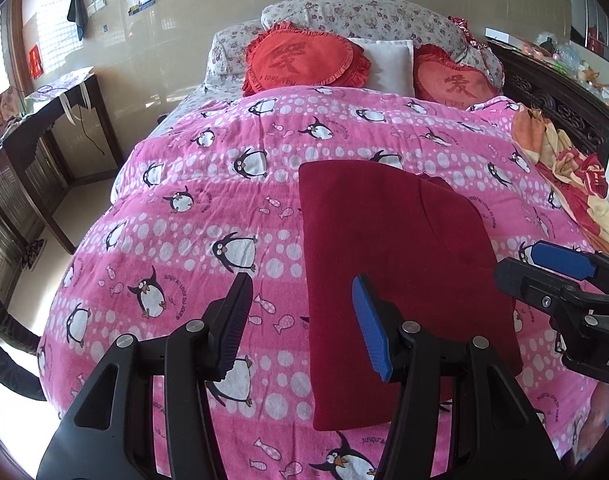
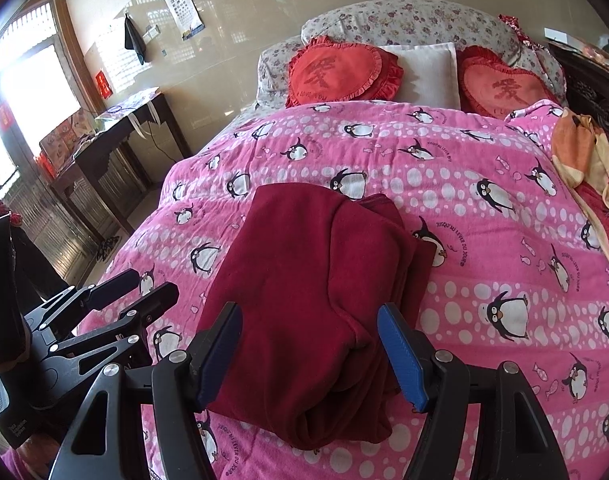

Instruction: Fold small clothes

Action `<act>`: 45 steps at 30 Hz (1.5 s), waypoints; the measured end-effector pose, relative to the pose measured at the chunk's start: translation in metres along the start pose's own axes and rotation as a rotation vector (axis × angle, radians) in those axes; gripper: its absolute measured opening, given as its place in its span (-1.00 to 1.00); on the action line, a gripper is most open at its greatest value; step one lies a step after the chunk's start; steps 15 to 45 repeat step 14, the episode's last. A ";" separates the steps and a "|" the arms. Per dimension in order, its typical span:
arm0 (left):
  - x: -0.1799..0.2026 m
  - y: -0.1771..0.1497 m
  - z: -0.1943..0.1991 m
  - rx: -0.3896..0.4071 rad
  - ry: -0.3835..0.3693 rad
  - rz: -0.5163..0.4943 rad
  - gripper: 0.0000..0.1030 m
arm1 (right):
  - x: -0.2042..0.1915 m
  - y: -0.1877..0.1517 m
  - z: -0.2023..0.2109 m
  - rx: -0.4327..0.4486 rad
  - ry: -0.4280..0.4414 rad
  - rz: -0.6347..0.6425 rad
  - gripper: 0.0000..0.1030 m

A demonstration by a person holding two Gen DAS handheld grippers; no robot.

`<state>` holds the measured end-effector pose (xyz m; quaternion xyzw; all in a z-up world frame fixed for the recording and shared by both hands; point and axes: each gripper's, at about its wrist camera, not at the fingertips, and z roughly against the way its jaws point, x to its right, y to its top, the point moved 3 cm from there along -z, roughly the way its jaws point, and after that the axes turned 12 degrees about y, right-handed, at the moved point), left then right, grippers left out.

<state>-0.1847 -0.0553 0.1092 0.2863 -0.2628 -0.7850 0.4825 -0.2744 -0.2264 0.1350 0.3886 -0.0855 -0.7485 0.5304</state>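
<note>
A dark red garment point(image 1: 392, 264) lies folded into a long rectangle on the pink penguin blanket point(image 1: 208, 208); it also shows in the right wrist view point(image 2: 304, 292). My left gripper point(image 1: 302, 300) is open and empty, held above the garment's near left edge. My right gripper point(image 2: 308, 334) is open and empty, held above the garment's near end, and shows at the right of the left wrist view point(image 1: 544, 272). The left gripper shows at the left of the right wrist view point(image 2: 140, 288).
Two red heart cushions point(image 1: 304, 60) and a white pillow point(image 1: 388, 62) lie at the bed's head. An orange and red cloth point(image 1: 572, 176) lies at the right edge. A dark side table point(image 1: 44, 128) stands left of the bed, a carved cabinet point(image 1: 552, 92) at right.
</note>
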 end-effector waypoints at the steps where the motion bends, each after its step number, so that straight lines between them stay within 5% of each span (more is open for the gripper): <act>1: -0.001 0.001 -0.001 0.002 0.002 -0.001 0.01 | 0.000 0.000 0.000 -0.001 0.000 0.001 0.32; 45: -0.006 0.001 -0.005 -0.011 -0.001 0.013 0.01 | 0.001 -0.001 -0.002 -0.008 0.003 -0.006 0.32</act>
